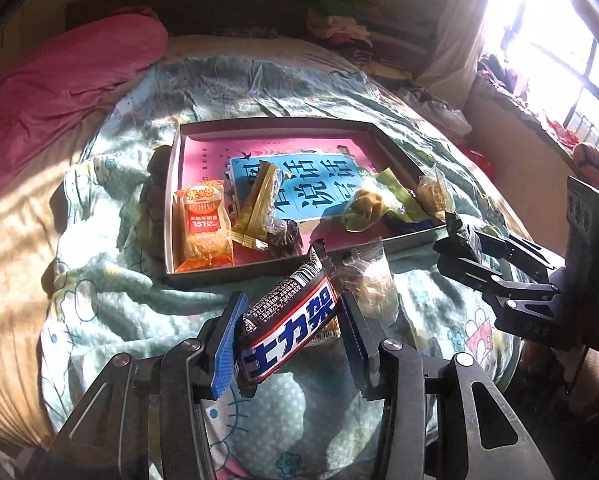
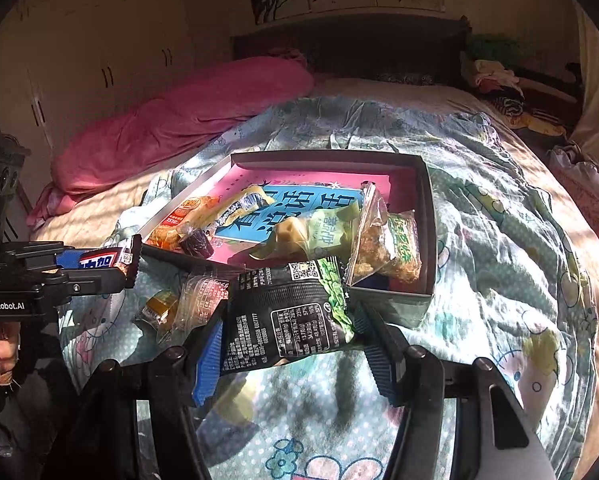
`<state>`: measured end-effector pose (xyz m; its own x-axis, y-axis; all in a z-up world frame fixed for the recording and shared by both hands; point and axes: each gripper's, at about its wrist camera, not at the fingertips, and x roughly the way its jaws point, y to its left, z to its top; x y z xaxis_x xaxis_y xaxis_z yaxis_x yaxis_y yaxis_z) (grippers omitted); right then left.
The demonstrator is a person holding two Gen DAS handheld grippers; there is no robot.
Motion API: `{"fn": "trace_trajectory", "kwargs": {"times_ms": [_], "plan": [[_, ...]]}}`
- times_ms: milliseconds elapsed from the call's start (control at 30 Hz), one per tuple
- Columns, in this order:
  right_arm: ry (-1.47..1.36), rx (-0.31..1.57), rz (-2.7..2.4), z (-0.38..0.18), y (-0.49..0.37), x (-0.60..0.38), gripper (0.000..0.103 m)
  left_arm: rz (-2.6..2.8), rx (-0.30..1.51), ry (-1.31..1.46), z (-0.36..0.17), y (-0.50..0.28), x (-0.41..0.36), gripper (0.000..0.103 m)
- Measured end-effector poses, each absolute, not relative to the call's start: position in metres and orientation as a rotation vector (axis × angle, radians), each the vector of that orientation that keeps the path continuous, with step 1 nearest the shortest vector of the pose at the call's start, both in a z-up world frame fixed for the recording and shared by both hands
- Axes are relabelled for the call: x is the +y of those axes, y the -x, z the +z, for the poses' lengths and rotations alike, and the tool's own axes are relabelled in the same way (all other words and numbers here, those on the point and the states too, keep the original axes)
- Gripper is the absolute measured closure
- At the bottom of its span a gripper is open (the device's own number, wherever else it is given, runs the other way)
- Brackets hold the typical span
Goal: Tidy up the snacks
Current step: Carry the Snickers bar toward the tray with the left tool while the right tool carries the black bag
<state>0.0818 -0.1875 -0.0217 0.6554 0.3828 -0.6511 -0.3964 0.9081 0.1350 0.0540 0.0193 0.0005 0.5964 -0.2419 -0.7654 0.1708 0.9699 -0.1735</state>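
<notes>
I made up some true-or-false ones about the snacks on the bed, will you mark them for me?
1. The left tongs hold a chocolate bar. True.
2. The right tongs are empty. False: they grip a black snack packet.
3. The box has no snacks in it. False: several lie inside, such as an orange packet.
4. The box sits on a patterned blanket. True.
5. Every snack is already in the box. False: a clear-wrapped snack lies on the blanket in front of it.
</notes>
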Motion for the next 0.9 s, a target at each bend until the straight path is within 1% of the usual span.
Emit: {"fn": "trace_trajectory", "kwargs": {"times_ms": [900], "plan": [[-0.02,0.651,0.427,-0.009,-0.104,-0.192,0.041,-0.106,0.878,0.104,-0.003,-0.102,0.027,0.055]]}}
